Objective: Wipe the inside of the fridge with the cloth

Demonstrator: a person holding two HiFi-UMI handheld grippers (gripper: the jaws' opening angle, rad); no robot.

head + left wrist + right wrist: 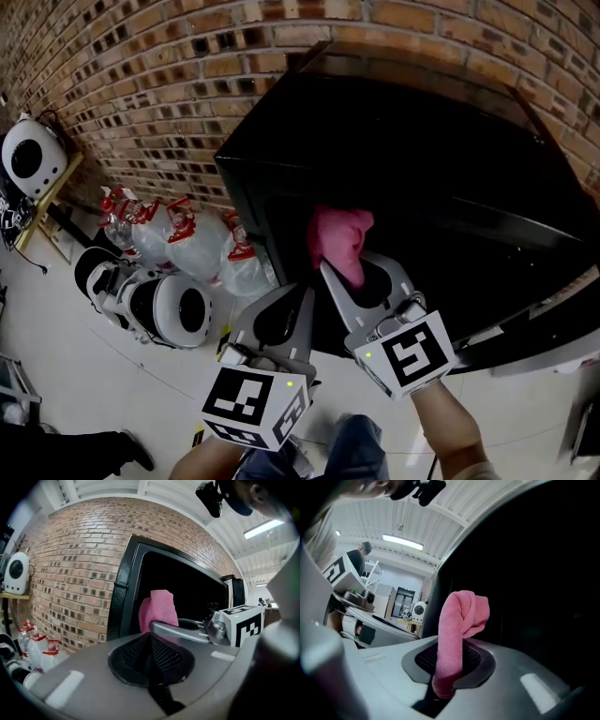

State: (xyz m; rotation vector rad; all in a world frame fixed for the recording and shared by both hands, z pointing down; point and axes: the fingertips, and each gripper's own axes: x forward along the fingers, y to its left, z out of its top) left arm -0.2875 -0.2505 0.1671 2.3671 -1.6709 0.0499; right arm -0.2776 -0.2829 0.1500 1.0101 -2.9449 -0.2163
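Observation:
A black fridge (441,159) stands against the brick wall, its dark front (187,588) facing me. My right gripper (345,269) is shut on a pink cloth (337,230), which sticks up out of its jaws and hangs just in front of the fridge's dark front. In the right gripper view the cloth (461,620) rises from the right gripper (449,645) as a folded roll. My left gripper (307,294) sits lower left of the right one, shut with nothing in it. In the left gripper view the left gripper (150,636) points at the cloth (158,607) and the right gripper's finger (180,632).
Clear bags of plastic bottles with red ties (183,239) lie on the floor left of the fridge. White round machines (169,307) sit beside them, and another (33,155) on a shelf. The brick wall (141,84) runs behind. My jeans-clad legs (352,448) are below.

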